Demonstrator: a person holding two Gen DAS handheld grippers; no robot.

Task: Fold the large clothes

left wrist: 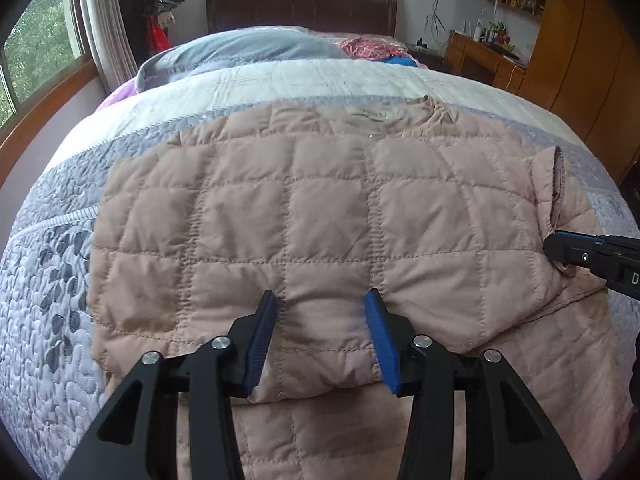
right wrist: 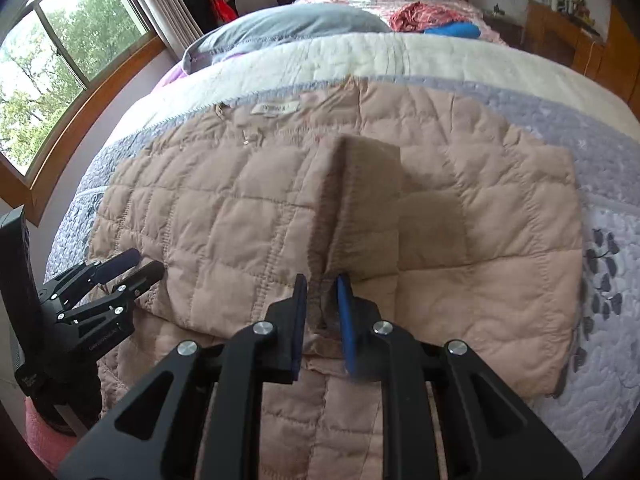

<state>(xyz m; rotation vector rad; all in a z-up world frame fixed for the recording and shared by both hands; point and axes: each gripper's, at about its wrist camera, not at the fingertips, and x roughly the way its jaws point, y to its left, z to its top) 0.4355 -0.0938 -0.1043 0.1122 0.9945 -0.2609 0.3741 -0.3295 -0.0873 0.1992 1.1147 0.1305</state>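
While the bed (left wrist: 280, 80) fills both views under a grey-and-white quilt (left wrist: 52, 280), a pink quilted jacket (left wrist: 320, 208) lies spread across the quilt's grey band, its collar and label (right wrist: 276, 109) toward the headboard (left wrist: 300, 8). Its near part is folded over onto itself, so a doubled edge runs across the front of both views, with more pink quilting below it. On the jacket's right side a sleeve (right wrist: 368, 200) rises from the body as a raised ridge toward the right gripper.

Farther up the bed sit a grey pillow (left wrist: 248, 52) and a heap of red and blue cloth (left wrist: 376, 50). A window (right wrist: 60, 60) with curtains is on the left, wooden cabinets (left wrist: 580, 60) on the right.

The left gripper (left wrist: 320, 300) hangs over the folded edge with its blue pads (left wrist: 380, 340) apart; jacket fabric shows in the gap, and the pads do not press on it. In the right wrist view it appears at the jacket's left edge, its fingers likewise spread.

The right gripper (right wrist: 322, 280) has its pads close together with a narrow gap, and the sleeve's cuff end (right wrist: 320, 308) sits between them. Whether the pads pinch the cloth I cannot tell. From the left wrist view its tip (left wrist: 560, 246) shows at the jacket's right side, beside the cuff.
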